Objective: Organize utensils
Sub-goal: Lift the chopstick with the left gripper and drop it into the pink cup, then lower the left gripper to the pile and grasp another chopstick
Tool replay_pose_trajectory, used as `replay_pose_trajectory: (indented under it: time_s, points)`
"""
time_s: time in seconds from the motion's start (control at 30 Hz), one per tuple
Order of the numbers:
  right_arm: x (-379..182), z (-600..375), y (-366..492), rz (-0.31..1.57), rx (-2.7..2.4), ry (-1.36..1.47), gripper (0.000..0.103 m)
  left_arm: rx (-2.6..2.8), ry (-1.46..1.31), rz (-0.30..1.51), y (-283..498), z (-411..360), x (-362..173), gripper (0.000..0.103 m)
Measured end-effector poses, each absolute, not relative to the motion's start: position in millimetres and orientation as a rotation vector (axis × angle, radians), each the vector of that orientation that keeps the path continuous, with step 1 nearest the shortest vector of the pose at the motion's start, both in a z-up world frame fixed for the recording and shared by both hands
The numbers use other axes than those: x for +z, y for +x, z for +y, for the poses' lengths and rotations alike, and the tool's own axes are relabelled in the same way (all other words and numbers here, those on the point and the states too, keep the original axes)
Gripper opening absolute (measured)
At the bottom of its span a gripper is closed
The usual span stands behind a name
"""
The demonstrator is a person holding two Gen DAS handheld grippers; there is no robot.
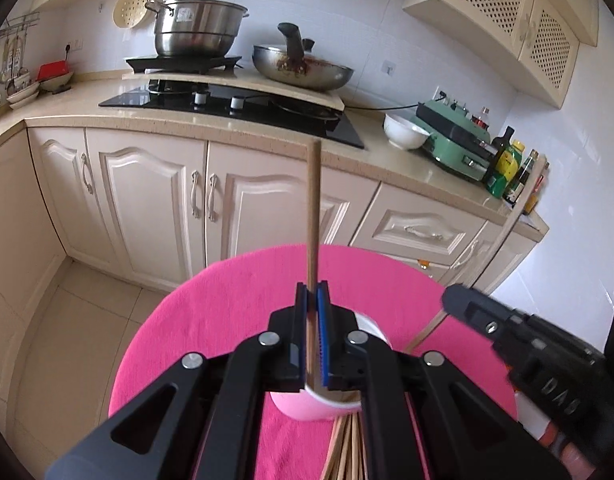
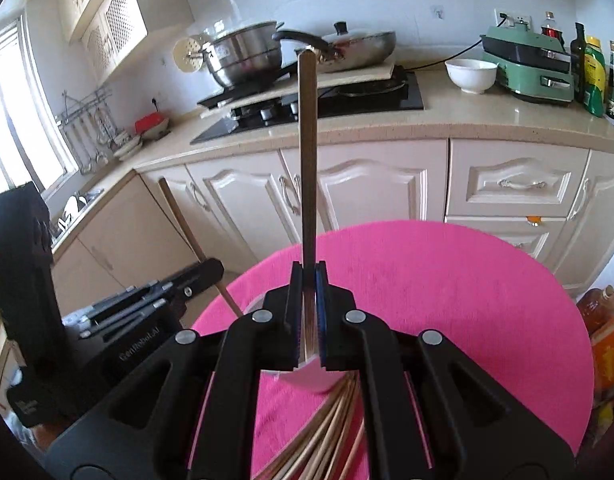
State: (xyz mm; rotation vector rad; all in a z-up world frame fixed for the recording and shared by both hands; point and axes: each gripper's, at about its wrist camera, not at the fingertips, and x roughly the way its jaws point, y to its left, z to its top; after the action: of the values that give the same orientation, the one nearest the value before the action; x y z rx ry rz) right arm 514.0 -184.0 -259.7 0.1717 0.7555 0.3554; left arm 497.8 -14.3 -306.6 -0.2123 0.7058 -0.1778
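My left gripper (image 1: 312,294) is shut on a wooden chopstick (image 1: 313,208) that sticks out ahead over the pink round table (image 1: 227,304). My right gripper (image 2: 307,274) is shut on another wooden chopstick (image 2: 308,152). A pink cup (image 1: 307,406) lies on its side under the left jaws, with several chopsticks (image 1: 345,452) fanning out of it. The cup (image 2: 311,378) and the chopstick fan (image 2: 327,436) also show under the right jaws. The right gripper shows in the left wrist view (image 1: 455,300) with its chopstick (image 1: 507,232). The left gripper shows in the right wrist view (image 2: 211,272) with its chopstick (image 2: 195,240).
A kitchen counter (image 1: 211,116) runs behind the table, with a gas hob (image 1: 243,104), steel pot (image 1: 195,28), wok (image 1: 303,66), white bowl (image 1: 403,130), green appliance (image 1: 455,136) and bottles (image 1: 507,168). Cream cabinets (image 1: 147,200) stand below. An orange bag (image 2: 607,340) sits right of the table.
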Motion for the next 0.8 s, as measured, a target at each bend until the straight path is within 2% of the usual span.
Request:
replay_pose_trajectory:
  time_s: [0.1,0.13,0.17,0.2,0.5,0.57,0.6,0.63,0.67,0.8]
  points:
    - [-265.8,-183.6,508.9,0.774,0.362,0.173,0.007,-0.187,-0.201,0.723,492.4,-15.7,-306.6,0.007]
    - [-266.5,-183.0,507.8,0.778,0.362,0.172,0.007,-0.185,-0.199,0.733,490.5,-16.1,-306.8,0.01]
    - [-267.7,-183.0,506.8,0.782,0.362,0.172,0.007,-0.185,-0.2,0.74,489.4,-16.1,-306.8,0.024]
    - [-268.3,-183.2,506.2,0.784,0.363,0.172,0.007,-0.184,-0.205,0.745,486.9,-15.9,-306.8,0.028]
    - [-277.2,-189.2,503.2,0.828,0.359,0.195,0.009,-0.159,-0.177,0.786,463.6,-12.9,-311.6,0.029]
    - [-276.4,-190.6,500.9,0.832,0.354,0.203,0.02,-0.149,-0.172,0.815,457.6,-9.3,-318.0,0.029]
    - [-275.2,-190.7,499.6,0.828,0.353,0.204,0.031,-0.151,-0.173,0.826,456.5,-8.6,-320.1,0.029]
    - [-272.8,-191.8,497.2,0.818,0.352,0.202,0.047,-0.154,-0.173,0.851,453.7,-7.7,-324.9,0.029]
    - [-270.6,-192.8,495.5,0.809,0.352,0.201,0.05,-0.155,-0.171,0.867,451.5,-7.3,-328.6,0.029]
    - [-261.1,-201.4,487.1,0.789,0.348,0.191,0.05,-0.183,-0.153,0.989,445.6,-12.8,-353.8,0.029]
